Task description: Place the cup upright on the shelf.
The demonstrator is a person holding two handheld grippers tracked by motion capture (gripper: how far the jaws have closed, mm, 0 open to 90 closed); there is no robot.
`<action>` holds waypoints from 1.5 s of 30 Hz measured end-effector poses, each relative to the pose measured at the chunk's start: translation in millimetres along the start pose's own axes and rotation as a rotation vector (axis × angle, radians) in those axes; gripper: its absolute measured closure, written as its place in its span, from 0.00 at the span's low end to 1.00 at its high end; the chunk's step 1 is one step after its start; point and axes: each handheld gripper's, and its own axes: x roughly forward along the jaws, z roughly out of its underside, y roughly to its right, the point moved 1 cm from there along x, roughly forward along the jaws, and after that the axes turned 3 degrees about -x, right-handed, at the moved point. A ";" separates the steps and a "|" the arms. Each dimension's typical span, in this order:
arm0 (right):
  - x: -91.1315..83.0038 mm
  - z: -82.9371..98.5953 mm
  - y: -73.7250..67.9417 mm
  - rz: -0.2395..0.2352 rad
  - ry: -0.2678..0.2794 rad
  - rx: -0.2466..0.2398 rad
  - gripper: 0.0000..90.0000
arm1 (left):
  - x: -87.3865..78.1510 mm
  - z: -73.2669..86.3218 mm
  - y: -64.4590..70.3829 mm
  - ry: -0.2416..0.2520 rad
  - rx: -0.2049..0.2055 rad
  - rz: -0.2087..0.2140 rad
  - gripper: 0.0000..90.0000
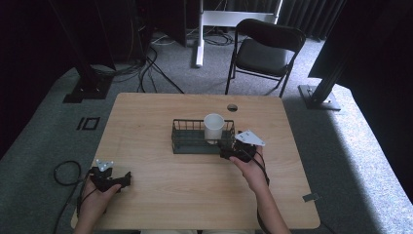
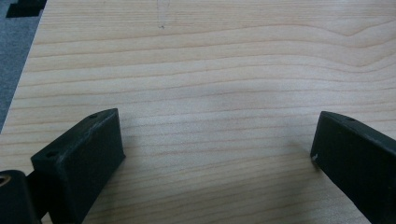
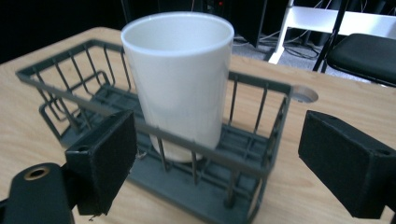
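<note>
A: Two tools, but which one is near the cup (image 1: 214, 127)?

B: The right tool (image 1: 233, 148). It sits just in front of the basket (image 1: 187, 142), jaws wide open and holding nothing. The cup stands up straight in the right end of the basket, right ahead of it.

A: And the left tool (image 1: 117, 181)?

B: Far off at the near left of the desk (image 1: 160, 190), open too, with bare wood between its jaws. I think the right one should reach in
</note>
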 end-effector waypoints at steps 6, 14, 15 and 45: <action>-7.4 13.5 7.7 0.010 -0.023 0.009 0.13 | 0.0 0.0 0.0 0.000 0.000 0.000 0.03; -17.3 33.0 22.2 0.034 -0.053 0.019 0.13 | 0.0 0.0 0.0 0.000 0.000 0.000 0.03; -18.3 34.9 23.4 0.036 -0.057 0.022 0.13 | 0.0 0.0 0.0 0.000 0.000 0.000 0.03; -63.3 98.8 74.4 0.137 -0.196 0.146 0.13 | 0.0 0.0 0.0 0.000 0.000 0.000 0.03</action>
